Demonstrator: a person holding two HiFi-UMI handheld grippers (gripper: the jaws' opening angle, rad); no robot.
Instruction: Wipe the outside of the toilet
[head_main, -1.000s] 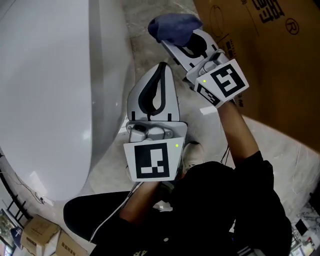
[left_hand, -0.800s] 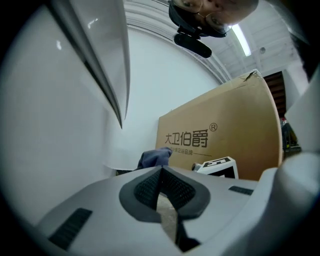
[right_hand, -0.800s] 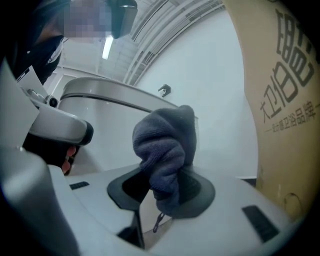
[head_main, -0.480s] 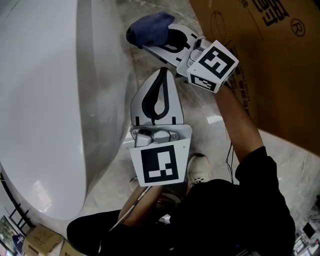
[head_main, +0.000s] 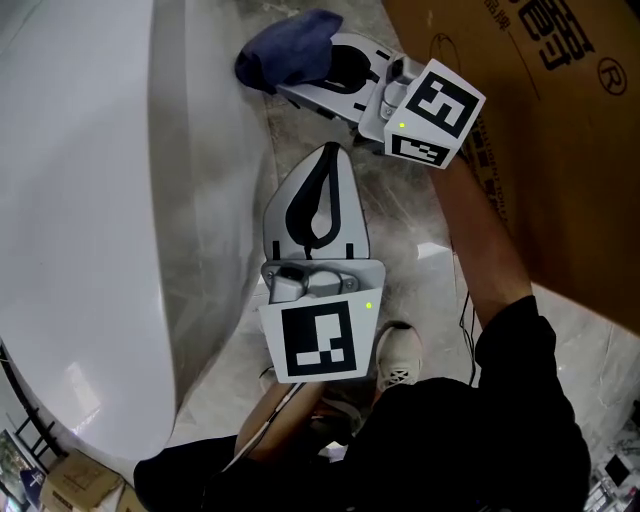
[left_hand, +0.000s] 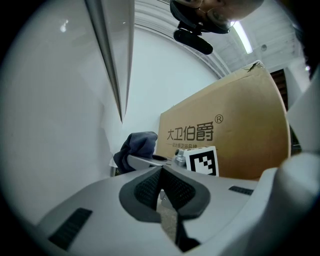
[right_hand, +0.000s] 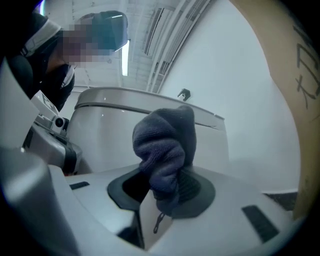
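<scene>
As the head view looks down, the right hand-held gripper (head_main: 285, 88) is clamped on a bunched dark blue knitted cloth (head_main: 288, 48). The cloth sits at its tip, just beside the curved outer wall of the glossy white ceramic toilet (head_main: 90, 200). The left hand-held gripper (head_main: 327, 152) hangs behind it, over the grey marble floor (head_main: 410, 215).

In the left gripper view, its jaws are pressed together, empty. The cloth shows ahead, before a brown printed cardboard box (left_hand: 225, 125).

In the right gripper view, the cloth fills the jaws, with the toilet straight ahead.
</scene>
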